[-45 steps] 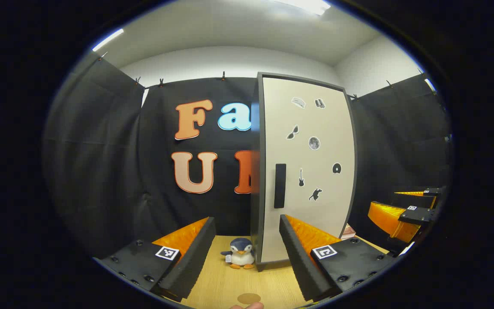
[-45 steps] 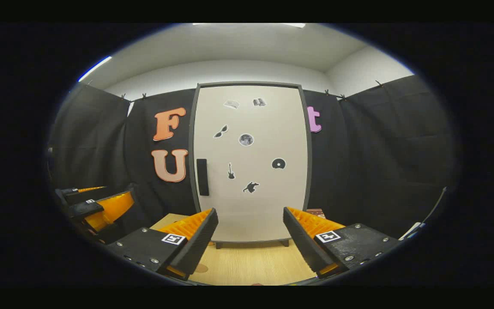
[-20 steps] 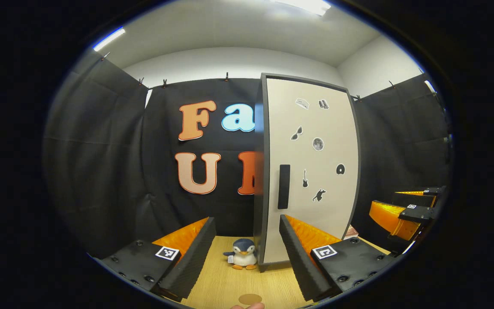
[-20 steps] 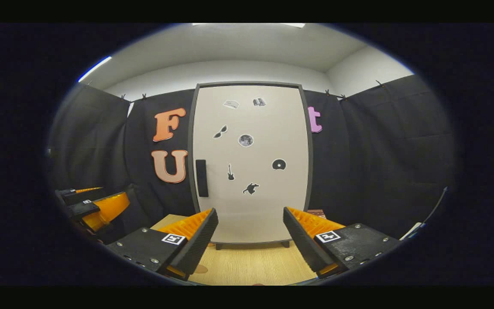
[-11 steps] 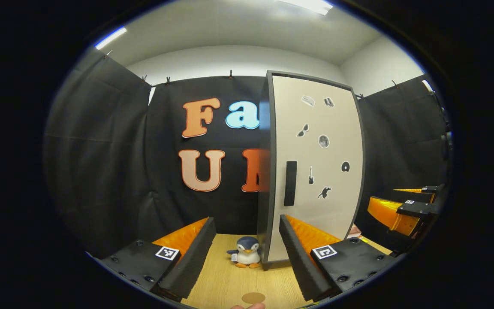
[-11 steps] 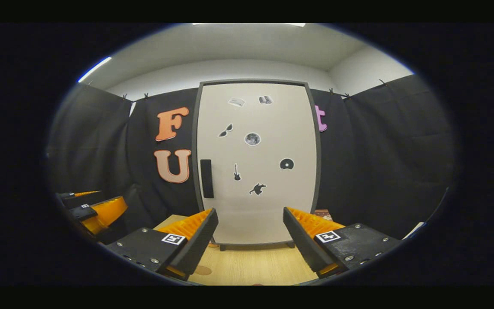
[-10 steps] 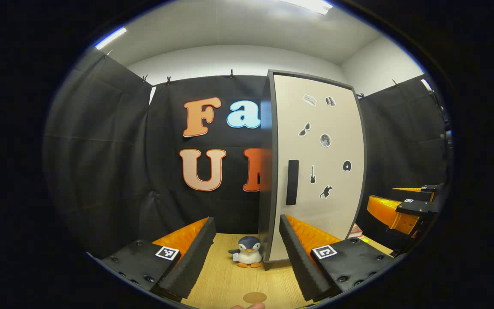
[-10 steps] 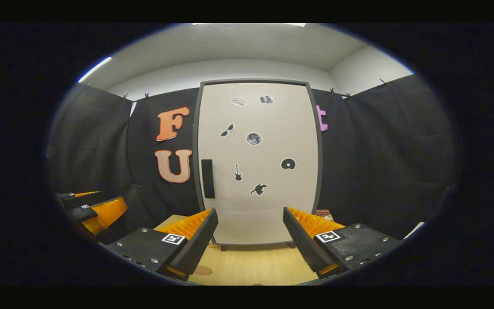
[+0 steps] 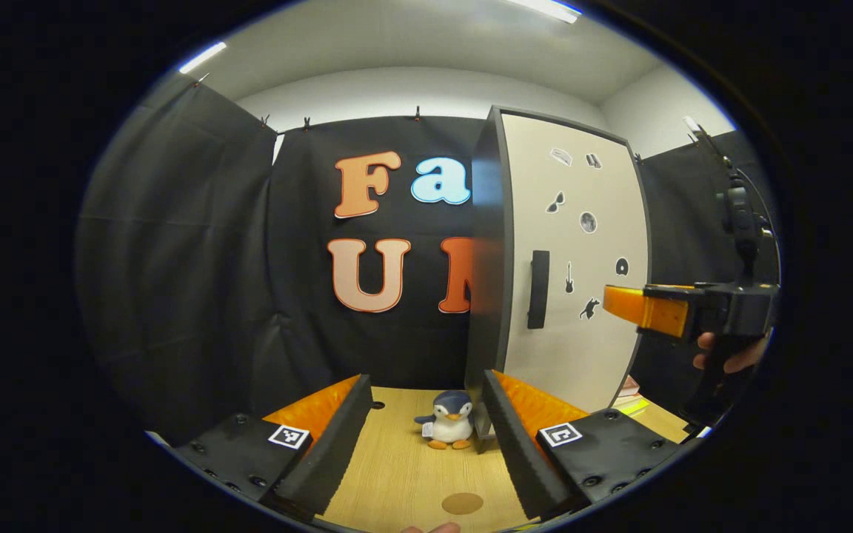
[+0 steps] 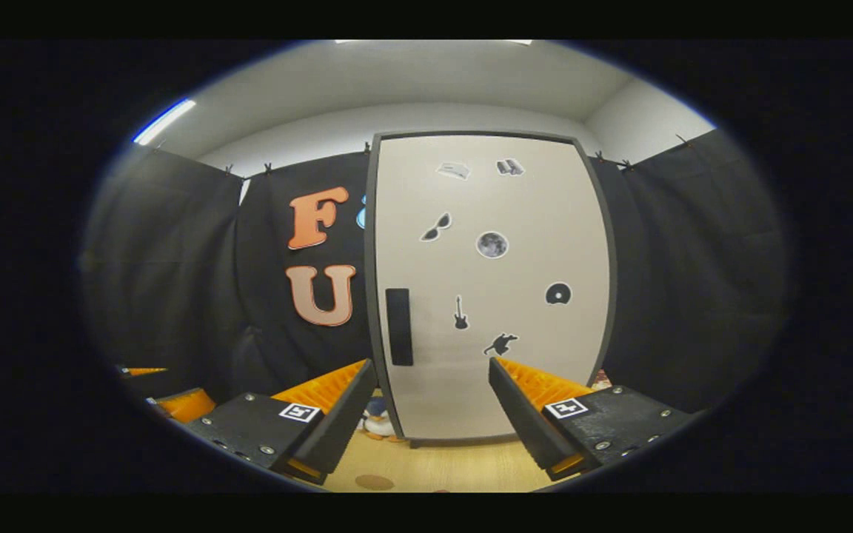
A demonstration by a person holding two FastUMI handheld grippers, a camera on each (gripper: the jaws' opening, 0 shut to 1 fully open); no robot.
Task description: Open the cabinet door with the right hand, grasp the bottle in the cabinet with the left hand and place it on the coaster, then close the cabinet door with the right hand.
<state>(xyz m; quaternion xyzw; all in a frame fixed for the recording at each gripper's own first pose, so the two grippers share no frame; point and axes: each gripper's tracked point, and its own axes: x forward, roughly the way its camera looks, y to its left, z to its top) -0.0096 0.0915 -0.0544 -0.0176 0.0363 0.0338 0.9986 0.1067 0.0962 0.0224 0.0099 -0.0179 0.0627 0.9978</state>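
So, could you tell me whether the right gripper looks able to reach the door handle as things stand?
Probably yes: the right gripper is open and faces the closed cabinet door, with nothing between it and the handle.

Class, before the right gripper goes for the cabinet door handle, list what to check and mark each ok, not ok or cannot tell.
1. Right gripper open: ok.
2. Handle unobstructed: ok.
3. Door shut, not yet opened: ok.
4. Left gripper open, clear of the door: ok.
5. Coaster bare: ok.
6. Bottle inside cabinet: cannot tell, door hides it.
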